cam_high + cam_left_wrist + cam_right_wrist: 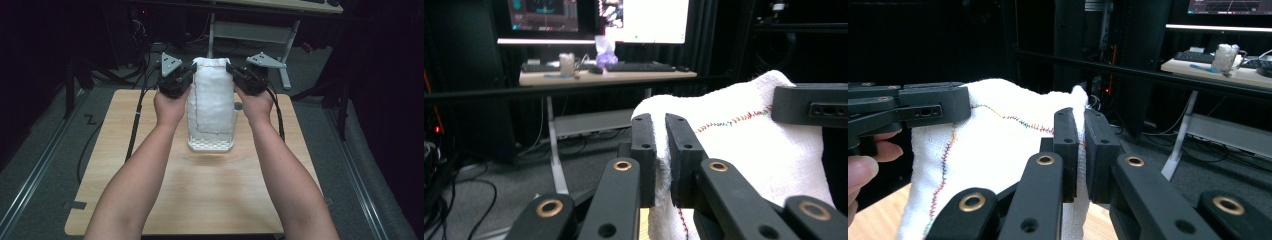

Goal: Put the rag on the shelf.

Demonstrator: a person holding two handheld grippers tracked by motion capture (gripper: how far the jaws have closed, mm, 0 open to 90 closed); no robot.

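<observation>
Cloth: you hold a white towel by its two top corners, and it hangs straight down between your hands above the far middle of the bench.
Stitching: a coloured seam runs along the towel's top edge and down one side, seen plainly in both gripper views.
Left gripper: your jaws are clamped on the towel's upper left corner; in the left gripper view the fabric is pinched between the two black pads.
Right gripper: your jaws are pressed together on the upper right corner; in the right gripper view a fold of towel stands up between the pads.
Lower edge: the towel's bottom hem reaches a white perforated tray on the bench; you cannot tell whether it touches.
Hands: your left hand and right hand sit level with each other, either side of the towel.
Background: a desk with a keyboard stands beyond the bench.
</observation>
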